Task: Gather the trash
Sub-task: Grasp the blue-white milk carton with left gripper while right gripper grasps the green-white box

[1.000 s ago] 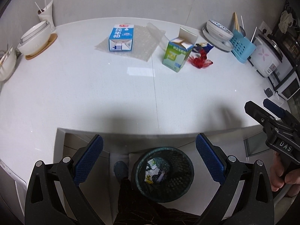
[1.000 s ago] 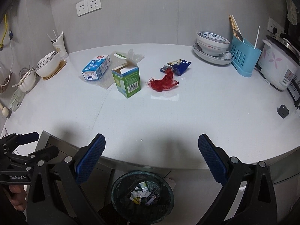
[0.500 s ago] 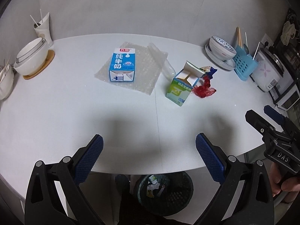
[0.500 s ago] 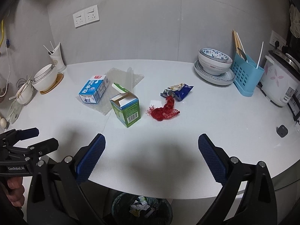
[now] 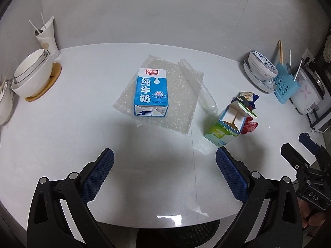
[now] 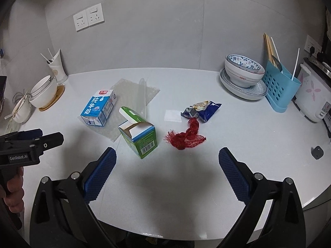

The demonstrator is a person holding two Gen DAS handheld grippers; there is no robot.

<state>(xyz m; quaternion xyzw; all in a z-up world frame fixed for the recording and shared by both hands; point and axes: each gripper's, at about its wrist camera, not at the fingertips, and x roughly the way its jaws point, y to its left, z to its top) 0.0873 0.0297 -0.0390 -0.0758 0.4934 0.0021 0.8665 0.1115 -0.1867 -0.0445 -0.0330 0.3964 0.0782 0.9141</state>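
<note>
A blue milk carton (image 5: 151, 92) (image 6: 98, 110) lies on a sheet of bubble wrap (image 5: 174, 101) (image 6: 132, 99) on the white counter. To its right stands an opened green box (image 5: 226, 129) (image 6: 139, 137). A red mesh net (image 6: 187, 137) (image 5: 250, 126) and a blue snack wrapper (image 6: 203, 109) (image 5: 247, 99) lie beyond the box. My left gripper (image 5: 164, 173) hovers open over the counter's near part, short of the carton. My right gripper (image 6: 167, 173) is open and empty, just short of the green box and net. Below the counter edge shows the dark rim of the trash bin (image 5: 198, 230).
Stacked white bowls (image 5: 31, 72) on a coaster and a cup with sticks (image 5: 47, 36) stand at the left. At the right are patterned bowls on a plate (image 6: 244, 76), a blue utensil holder (image 6: 280, 90) and a rice cooker (image 6: 314, 97). A small dark clip (image 6: 317, 152) lies near the right edge.
Both grippers have risen and moved forward over the counter. The bin below has slid almost out of view, and the carton, box and net look nearer. Both stay open.
</note>
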